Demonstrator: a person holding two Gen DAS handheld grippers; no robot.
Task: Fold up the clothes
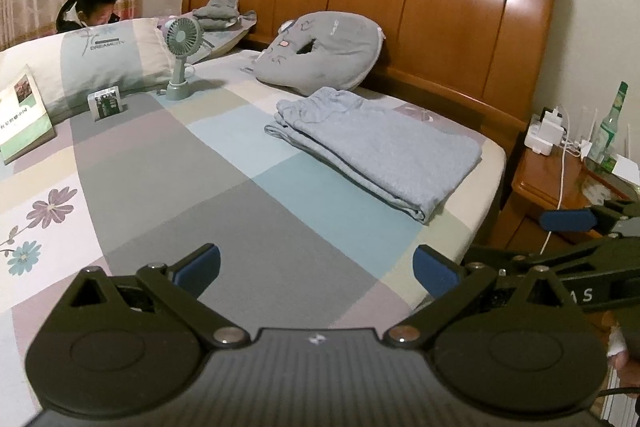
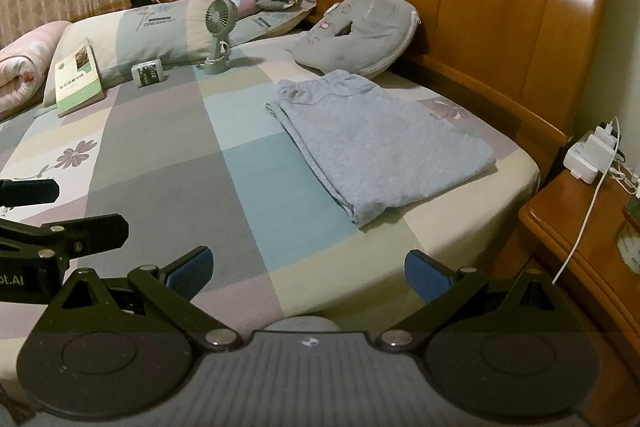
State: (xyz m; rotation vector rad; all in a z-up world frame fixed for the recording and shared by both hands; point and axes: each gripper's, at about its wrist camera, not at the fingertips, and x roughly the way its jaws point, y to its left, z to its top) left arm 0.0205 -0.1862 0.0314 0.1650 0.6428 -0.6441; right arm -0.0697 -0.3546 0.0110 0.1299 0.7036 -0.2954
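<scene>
Garment: pale blue trousers, folded flat on the bed, just in front of the grey cushion by the headboard.
Left gripper: jaws apart, empty, above the bed, well short of the trousers.
Right gripper: jaws apart, empty, over the bed's near edge, apart from the trousers.
Beyond the trousers: a small green fan upright, a book leaning on the pillow.
Beside the bed: a wooden nightstand with a charger.
</scene>
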